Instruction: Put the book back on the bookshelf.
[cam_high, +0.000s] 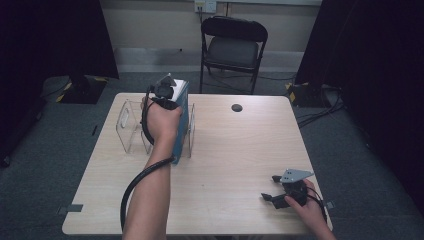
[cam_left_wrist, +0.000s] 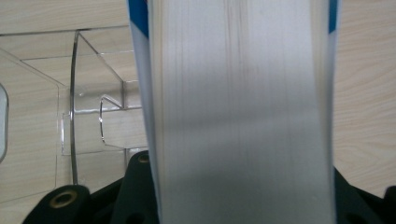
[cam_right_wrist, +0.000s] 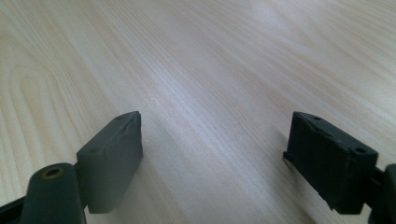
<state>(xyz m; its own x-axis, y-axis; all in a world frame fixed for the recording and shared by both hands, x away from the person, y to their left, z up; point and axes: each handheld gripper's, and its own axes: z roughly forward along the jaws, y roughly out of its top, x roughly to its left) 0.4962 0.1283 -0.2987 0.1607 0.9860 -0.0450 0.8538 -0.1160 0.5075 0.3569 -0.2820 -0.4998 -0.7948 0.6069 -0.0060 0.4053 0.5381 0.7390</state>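
A thick book with a blue cover (cam_high: 183, 107) stands upright in a clear acrylic rack (cam_high: 131, 129) at the table's back left. My left gripper (cam_high: 166, 92) is shut on the book from above; in the left gripper view the white page edges (cam_left_wrist: 243, 107) fill the space between the jaws (cam_left_wrist: 243, 198), with the clear rack (cam_left_wrist: 93, 116) to the left. My right gripper (cam_high: 270, 187) rests near the front right corner of the table, open. In the right gripper view its jaws (cam_right_wrist: 215, 154) stand wide apart over bare wood.
A small black round disc (cam_high: 237, 107) lies at the back middle of the light wooden table (cam_high: 235, 160). A black folding chair (cam_high: 233, 47) stands behind the table. Cables run on the floor at the right (cam_high: 320, 112).
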